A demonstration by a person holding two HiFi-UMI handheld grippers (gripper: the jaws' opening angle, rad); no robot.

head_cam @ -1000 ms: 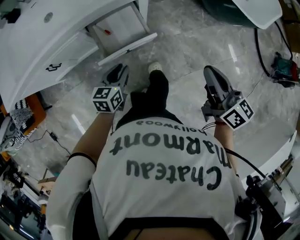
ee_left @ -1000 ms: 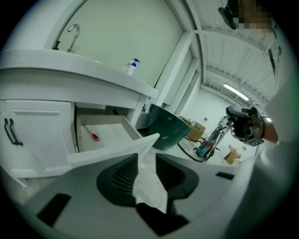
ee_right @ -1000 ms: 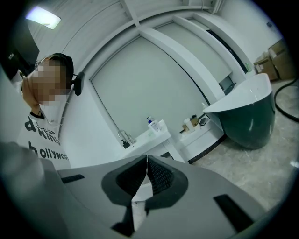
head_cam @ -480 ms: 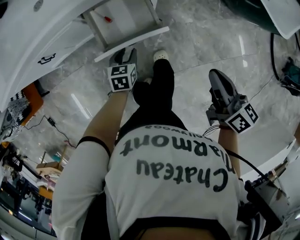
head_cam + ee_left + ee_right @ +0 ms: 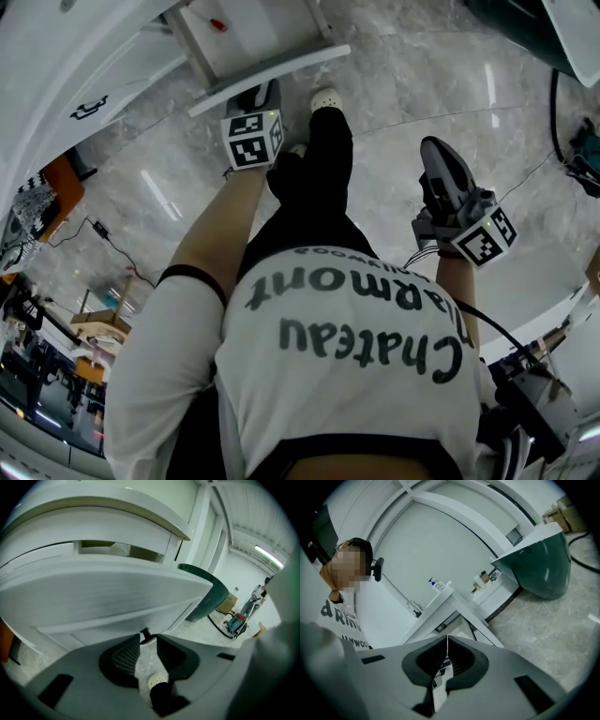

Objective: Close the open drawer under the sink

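now the open drawer (image 5: 281, 73) stands far left, with the empty left gripper (image 5: 148, 638), jaws apart though just closing, just beside its front, right gripper (image 5: 447, 639) shut; a push off-centre may jam it.

Head cam steep down; L cam close on drawer (image 5: 103, 592); L+R cams share green tub (image 5: 539, 564).

White drawer (image 5: 272, 79), wide open

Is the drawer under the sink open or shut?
Open: in the head view the drawer juts out from the cabinet, its inside exposed with a small red thing in it.
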